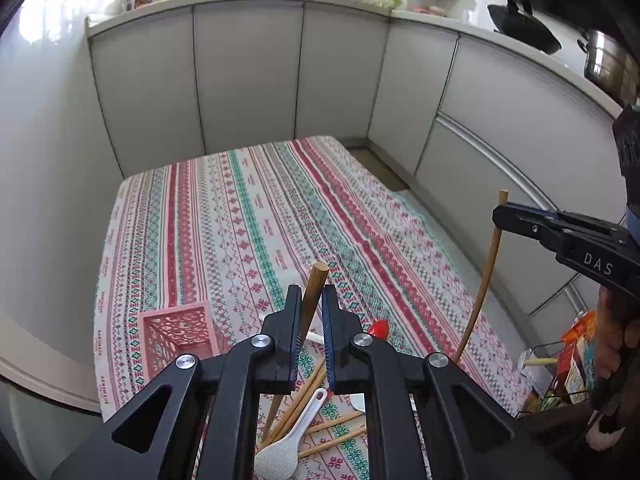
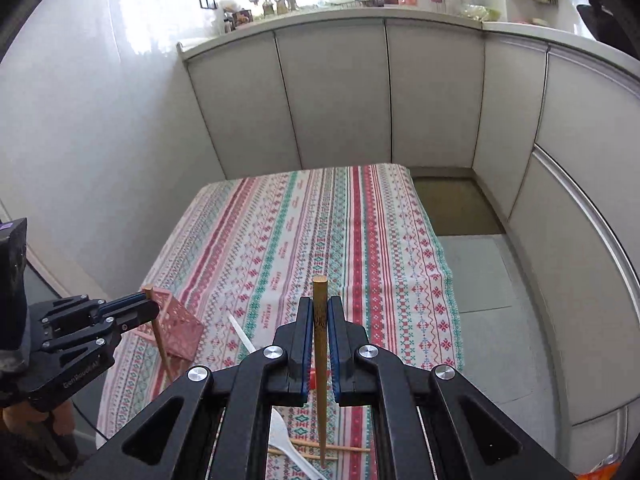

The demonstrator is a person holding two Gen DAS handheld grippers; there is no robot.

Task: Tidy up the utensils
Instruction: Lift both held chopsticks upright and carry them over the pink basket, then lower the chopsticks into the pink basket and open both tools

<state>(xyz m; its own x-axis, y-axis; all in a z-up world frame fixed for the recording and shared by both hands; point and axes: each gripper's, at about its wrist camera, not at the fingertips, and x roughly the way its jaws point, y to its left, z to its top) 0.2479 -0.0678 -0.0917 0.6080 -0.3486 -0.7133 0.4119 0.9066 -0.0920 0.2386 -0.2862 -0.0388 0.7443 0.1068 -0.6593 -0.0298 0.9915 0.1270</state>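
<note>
Chopstick (image 1: 314, 300) clamped between left fingers (image 1: 311, 312), second chopstick (image 2: 320, 340) upright between closed right fingers (image 2: 320, 320)

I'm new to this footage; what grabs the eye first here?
Each gripper grips one wooden chopstick: the left gripper holds a chopstick, the right gripper another chopstick, both lifted above the striped tablecloth. A pink basket sits at the cloth's left edge, more utensils scattered nearby.
</note>
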